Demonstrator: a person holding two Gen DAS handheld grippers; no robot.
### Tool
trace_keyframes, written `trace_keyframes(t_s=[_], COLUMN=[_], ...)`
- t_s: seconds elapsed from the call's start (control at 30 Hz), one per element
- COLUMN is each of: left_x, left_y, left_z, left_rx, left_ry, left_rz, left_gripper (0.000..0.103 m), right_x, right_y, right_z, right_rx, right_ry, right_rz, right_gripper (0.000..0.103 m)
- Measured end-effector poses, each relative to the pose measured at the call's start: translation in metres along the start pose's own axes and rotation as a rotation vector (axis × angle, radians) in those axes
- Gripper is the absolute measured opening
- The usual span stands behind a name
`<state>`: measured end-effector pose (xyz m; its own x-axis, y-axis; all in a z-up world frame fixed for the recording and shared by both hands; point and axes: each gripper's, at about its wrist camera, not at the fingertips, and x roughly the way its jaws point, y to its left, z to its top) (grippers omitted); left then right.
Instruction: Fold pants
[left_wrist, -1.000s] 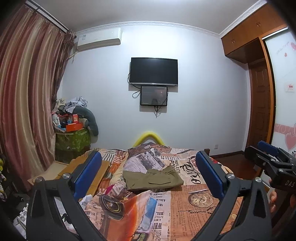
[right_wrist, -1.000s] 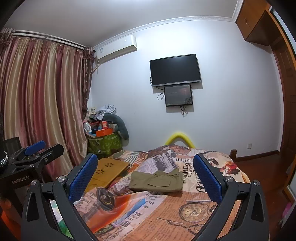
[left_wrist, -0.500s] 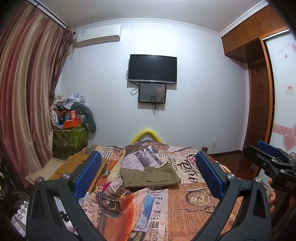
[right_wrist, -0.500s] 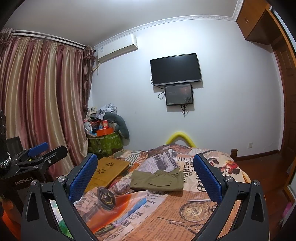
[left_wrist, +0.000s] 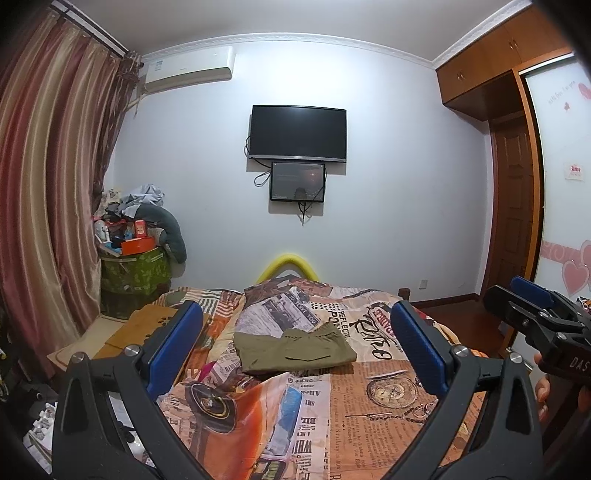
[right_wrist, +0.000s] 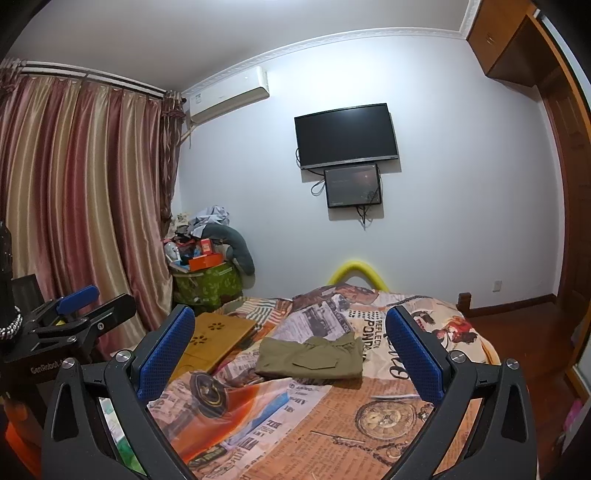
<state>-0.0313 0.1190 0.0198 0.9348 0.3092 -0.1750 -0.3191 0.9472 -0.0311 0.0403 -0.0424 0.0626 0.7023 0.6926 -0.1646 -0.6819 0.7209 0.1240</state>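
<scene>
Folded olive pants (left_wrist: 295, 349) lie on the bed (left_wrist: 388, 398) below the wall television (left_wrist: 298, 133), with the left gripper (left_wrist: 295, 347) and right gripper (right_wrist: 290, 352) both spread wide, empty, well short of them.

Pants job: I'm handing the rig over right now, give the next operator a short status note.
Left gripper: open, empty, held above the near end of the bed.
Right gripper: open, empty, alongside it.
Olive-green cloth pants: lying in a compact folded rectangle mid-bed on the newspaper-print bedspread, touched by neither gripper.
Done: the fold looks finished.
Left: probably nothing; check the edges, tidy if needed.
</scene>
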Motion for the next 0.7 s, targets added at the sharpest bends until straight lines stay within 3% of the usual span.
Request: trace_keyframes(t_s=[0.7], left_x=[0.0006], left_y=[-0.0084], left_z=[-0.0001], left_rx=[0.024], left_ry=[0.005], left_rz=[-0.021], left_gripper=[0.103], right_x=[0.0004], right_y=[-0.0056], right_z=[0.0027], right_rx=[0.010], right_ry=[0.001], right_rz=[-0.007], right_gripper=[0.103])
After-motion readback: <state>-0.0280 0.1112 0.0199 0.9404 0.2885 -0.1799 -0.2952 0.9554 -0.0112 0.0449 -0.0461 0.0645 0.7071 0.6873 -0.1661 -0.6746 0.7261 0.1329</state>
